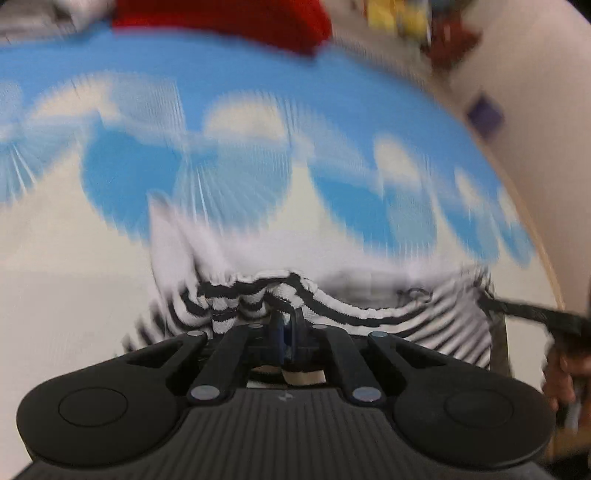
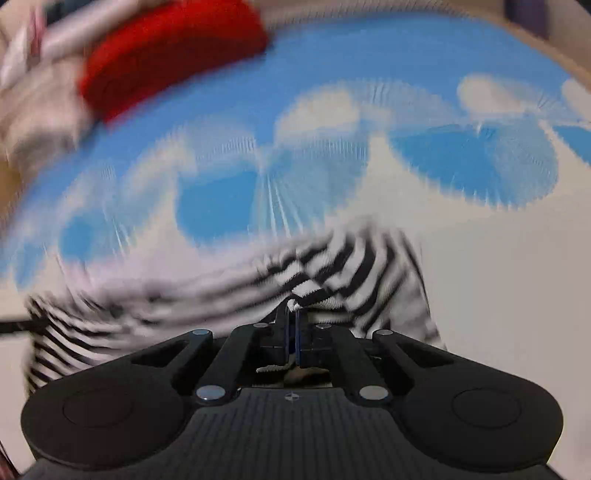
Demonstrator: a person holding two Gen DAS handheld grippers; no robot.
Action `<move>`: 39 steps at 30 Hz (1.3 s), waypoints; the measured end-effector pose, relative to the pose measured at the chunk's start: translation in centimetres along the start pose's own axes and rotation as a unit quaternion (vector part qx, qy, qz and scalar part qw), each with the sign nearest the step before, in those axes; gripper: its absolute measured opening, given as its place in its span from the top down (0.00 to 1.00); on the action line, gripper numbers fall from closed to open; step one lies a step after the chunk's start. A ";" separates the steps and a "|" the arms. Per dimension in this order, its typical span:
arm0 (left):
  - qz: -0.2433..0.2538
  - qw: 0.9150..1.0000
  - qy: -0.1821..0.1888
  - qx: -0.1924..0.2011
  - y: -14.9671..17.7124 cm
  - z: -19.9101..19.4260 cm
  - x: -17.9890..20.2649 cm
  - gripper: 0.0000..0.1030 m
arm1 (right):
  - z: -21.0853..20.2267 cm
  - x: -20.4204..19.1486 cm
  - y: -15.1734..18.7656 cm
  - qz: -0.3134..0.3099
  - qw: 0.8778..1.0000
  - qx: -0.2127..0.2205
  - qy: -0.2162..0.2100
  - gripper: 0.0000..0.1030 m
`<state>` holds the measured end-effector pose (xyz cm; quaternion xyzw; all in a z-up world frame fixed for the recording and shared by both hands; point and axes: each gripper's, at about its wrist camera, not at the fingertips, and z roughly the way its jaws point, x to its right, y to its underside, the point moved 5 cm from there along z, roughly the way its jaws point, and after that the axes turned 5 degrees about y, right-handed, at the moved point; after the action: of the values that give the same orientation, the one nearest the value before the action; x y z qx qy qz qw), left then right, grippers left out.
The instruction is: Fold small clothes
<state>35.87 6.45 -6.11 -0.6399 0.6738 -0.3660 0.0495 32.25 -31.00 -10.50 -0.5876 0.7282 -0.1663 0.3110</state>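
Note:
A small black-and-white striped garment (image 1: pixel 424 321) hangs stretched between my two grippers over a blue-and-white patterned cloth (image 1: pixel 258 92). My left gripper (image 1: pixel 286 317) is shut on one edge of it. My right gripper (image 2: pixel 292 310) is shut on another edge of the same striped garment (image 2: pixel 166 306). Both views are blurred by motion. The right gripper also shows at the right edge of the left wrist view (image 1: pixel 546 317).
A red garment (image 1: pixel 221 18) lies at the far side of the patterned cloth, and it also shows in the right wrist view (image 2: pixel 170 55). Pale clothes (image 2: pixel 40 92) are piled beside it. The table's wooden edge (image 1: pixel 532 221) runs along the right, with coloured items (image 1: pixel 424 22) beyond.

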 end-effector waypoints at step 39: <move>-0.016 0.989 -0.149 0.007 -0.3 1.9 -7.6 0.70 | 3.2 3.7 -0.7 -0.024 0.993 0.002 0.112 0.79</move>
<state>38.44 12.54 -10.38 -0.6976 0.6461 -0.2718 0.1482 34.42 -34.32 -13.45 -0.5824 0.7437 -0.2397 0.2243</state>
